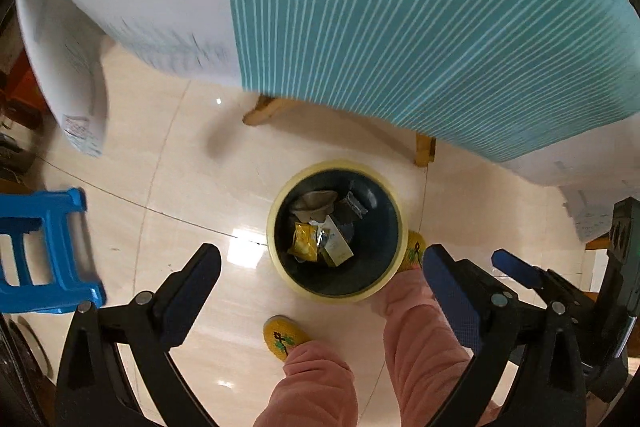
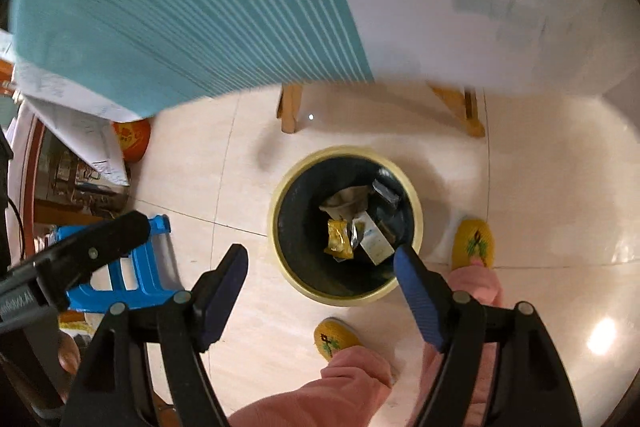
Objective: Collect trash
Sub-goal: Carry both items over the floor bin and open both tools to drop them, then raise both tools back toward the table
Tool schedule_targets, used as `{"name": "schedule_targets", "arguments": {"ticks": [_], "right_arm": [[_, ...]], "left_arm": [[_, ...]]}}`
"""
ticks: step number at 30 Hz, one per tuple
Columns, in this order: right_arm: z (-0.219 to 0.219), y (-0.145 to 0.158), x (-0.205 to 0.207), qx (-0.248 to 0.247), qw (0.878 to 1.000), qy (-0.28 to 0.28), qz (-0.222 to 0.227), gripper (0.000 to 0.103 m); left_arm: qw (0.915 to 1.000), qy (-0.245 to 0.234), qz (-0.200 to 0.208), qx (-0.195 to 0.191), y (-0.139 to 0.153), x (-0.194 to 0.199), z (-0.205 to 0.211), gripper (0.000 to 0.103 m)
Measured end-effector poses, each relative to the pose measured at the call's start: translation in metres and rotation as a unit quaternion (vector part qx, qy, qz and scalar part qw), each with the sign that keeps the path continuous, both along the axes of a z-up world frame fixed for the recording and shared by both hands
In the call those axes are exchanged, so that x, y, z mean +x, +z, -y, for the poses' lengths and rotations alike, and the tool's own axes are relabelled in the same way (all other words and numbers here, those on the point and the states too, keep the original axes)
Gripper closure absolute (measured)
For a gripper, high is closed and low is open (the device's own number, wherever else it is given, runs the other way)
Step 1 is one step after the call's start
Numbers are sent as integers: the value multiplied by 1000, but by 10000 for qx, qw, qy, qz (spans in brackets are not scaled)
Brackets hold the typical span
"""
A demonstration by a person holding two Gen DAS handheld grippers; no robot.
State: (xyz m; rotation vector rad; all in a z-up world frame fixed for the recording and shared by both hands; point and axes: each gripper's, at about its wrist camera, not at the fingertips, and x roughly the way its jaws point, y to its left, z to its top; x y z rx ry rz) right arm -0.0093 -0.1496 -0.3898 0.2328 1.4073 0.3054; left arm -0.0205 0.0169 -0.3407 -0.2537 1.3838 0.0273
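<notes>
Trash bin [image 1: 280, 227], round, pale yellow rim, dark inside; stands on the tiled floor [image 1: 180, 187] by the table legs. Contents: yellow wrapper [image 1: 305, 242], white carton [image 1: 338, 249], grey crumpled piece, dark packet; print too small to read. Left gripper [image 1: 322, 275]: jaws wide, empty, above the bin. Right gripper [image 2: 322, 261]: jaws wide, empty. Striped teal cloth [image 1: 400, 7] hides the tabletop. Papers' writing blurred. Blue stool [image 1: 48, 247] cut off. Yellow slippers [image 1: 284, 339] beside the bin.

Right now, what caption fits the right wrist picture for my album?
Open right gripper above a yellow-rimmed trash bin holding wrappers, with yellow slippers beside it.
</notes>
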Motion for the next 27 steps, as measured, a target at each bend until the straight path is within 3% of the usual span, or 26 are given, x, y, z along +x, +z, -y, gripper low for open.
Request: {"name": "schedule_targets", "arguments": {"ticks": [9, 16, 22, 27], "right_arm": [[-4, 112, -2, 4, 9969, 466, 627, 27], [-4, 201, 4, -201, 9885, 870, 1224, 27], [14, 263, 35, -431, 9781, 880, 1838, 27], [42, 304, 77, -493, 9728, 723, 2142, 27]], "left_arm": [[9978, -133, 646, 29, 121, -6, -5, 3], [9935, -286, 1092, 161, 204, 10, 6, 3], [9860, -400, 1564, 426, 268, 49, 30, 3], [9814, -412, 1791, 561, 300, 97, 59, 8]]}}
